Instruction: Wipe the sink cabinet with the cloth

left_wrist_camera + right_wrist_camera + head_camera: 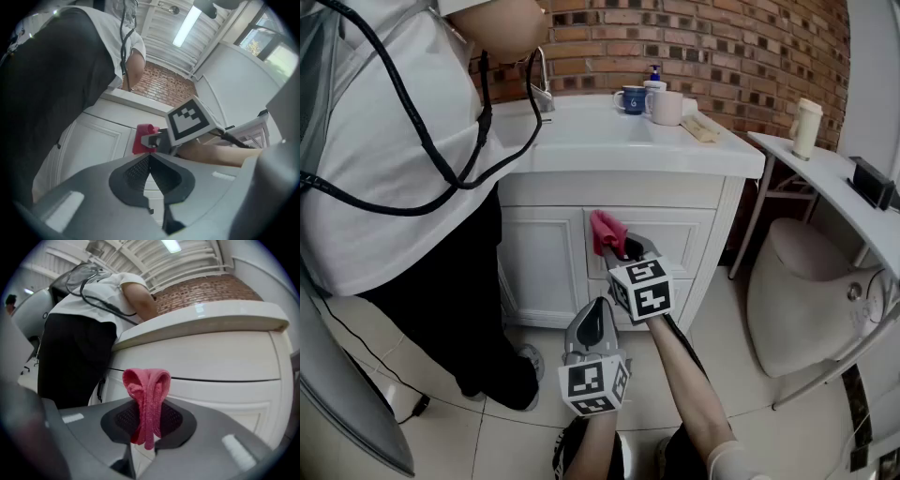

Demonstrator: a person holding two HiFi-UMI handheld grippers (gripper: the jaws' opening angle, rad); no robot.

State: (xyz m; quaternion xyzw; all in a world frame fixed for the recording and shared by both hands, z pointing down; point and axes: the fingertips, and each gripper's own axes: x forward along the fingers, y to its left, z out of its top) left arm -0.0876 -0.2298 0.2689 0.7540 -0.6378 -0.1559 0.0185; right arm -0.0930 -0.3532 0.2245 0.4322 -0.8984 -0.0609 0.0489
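- Cloth (607, 232), pink and bunched into a fold, is clamped between the jaws of the right gripper (623, 246). It sits at the front of the sink cabinet (548, 262), by the upper left corner of the middle panel. Whether it presses on the paint cannot be told.
- In the right gripper view the cloth (147, 399) stands up out of the right gripper (149, 414), with a short tail hanging below the pads.
- Writing: both marker cubes carry black-and-white square patterns, not letters. The blue mug (630, 98) bears a pale mark too small to read.
- The left gripper (600, 305) is held lower and nearer the wearer, pointing up at the cabinet. Its own view shows the left gripper (150, 161) with jaws pressed together and nothing between them; the cloth (140, 138) is seen beyond.
- The wearer's bare right forearm (684, 375) reaches forward and up to the cabinet.
- The white countertop (609, 150) holds the mug, a white cup (667, 108), a pump bottle (654, 77) and a tap (542, 89).
- A standing person (394, 141) in a white shirt and black trousers leans over the counter at the left, with black cables across the shirt.
- Behind is a brick wall (722, 47); below, a pale tiled floor (450, 441).
- A side shelf (825, 164) at the right carries a white tumbler (806, 127).
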